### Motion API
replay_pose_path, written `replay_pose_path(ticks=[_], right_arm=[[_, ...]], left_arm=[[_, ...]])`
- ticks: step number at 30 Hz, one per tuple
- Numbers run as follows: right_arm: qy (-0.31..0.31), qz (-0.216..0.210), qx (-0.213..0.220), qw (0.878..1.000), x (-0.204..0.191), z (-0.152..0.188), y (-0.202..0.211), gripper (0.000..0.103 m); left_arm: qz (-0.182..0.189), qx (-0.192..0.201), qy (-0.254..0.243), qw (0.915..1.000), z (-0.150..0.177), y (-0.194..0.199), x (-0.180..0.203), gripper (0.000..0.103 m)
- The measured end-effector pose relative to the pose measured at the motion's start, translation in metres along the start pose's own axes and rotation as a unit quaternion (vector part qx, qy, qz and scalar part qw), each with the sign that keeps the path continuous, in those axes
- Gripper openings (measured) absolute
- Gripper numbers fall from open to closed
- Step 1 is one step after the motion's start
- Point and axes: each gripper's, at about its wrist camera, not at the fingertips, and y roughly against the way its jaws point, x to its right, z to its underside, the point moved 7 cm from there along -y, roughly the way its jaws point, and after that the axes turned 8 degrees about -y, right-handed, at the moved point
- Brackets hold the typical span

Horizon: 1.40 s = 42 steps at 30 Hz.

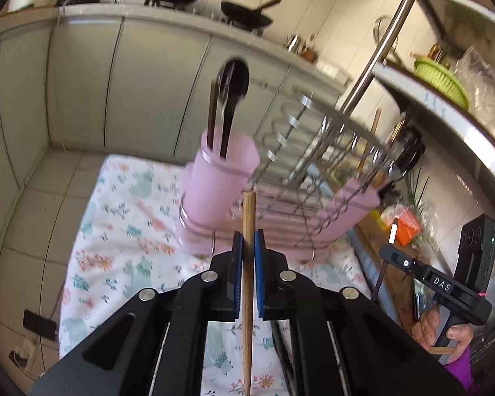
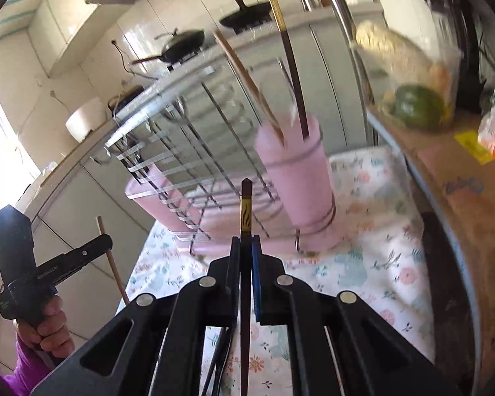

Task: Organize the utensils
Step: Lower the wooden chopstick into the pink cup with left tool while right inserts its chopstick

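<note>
- Here, the left gripper [image 1: 248, 241] is clenched on a light wooden chopstick [image 1: 247, 297], which stands upright between the blue pads [image 1: 237, 277] and juts past the fingertips
- The right gripper [image 2: 246, 242] grasps a dark chopstick [image 2: 246, 217] with a gold band, its tip poking just above the jaws
- Ahead of both sits a wire dish rack [image 2: 188, 151] on a floral cloth [image 1: 122, 217], a pink utensil cup at each end
- One pink cup [image 1: 219, 181] holds a dark ladle [image 1: 234, 79]
- The other pink cup [image 2: 297, 181] holds a wooden chopstick [image 2: 244, 76] and a second dark chopstick [image 2: 292, 62], both leaning
</note>
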Motion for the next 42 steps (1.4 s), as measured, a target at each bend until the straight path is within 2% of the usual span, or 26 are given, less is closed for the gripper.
replay_pose_path(ticks=[7,11,18,23,29,34,42], right_arm=[[0.027,-0.003,0.080,0.996,-0.022,-0.044,0.039,0.006],[0.036,-0.004,0.128,0.991,-0.033,-0.080,0.063,0.006],[0.045,-0.005,0.242,0.969,-0.050,-0.142,0.107,0.006],[0.037,-0.009,0.289,0.957,-0.051,-0.173,0.120,0.006],[0.040,0.011,0.298,0.954,-0.042,-0.196,0.099,0.006],[0.044,0.036,0.286,0.957,-0.027,-0.195,0.072,0.006],[0.021,0.061,0.231,0.971,0.007,-0.181,0.025,0.006]], left_arm=[[-0.009,0.087,0.003,0.9962,-0.056,0.046,-0.005,0.006],[-0.018,0.136,-0.008,0.9905,-0.096,0.075,-0.001,0.006],[-0.054,0.207,-0.014,0.9766,-0.157,0.104,0.001,0.006],[-0.071,0.236,0.001,0.9692,-0.187,0.106,-0.009,0.006],[-0.095,0.237,0.001,0.9670,-0.200,0.083,-0.022,0.006],[-0.104,0.200,-0.009,0.9743,-0.190,0.048,-0.028,0.006],[-0.100,0.135,-0.020,0.9856,-0.161,0.005,-0.035,0.006]])
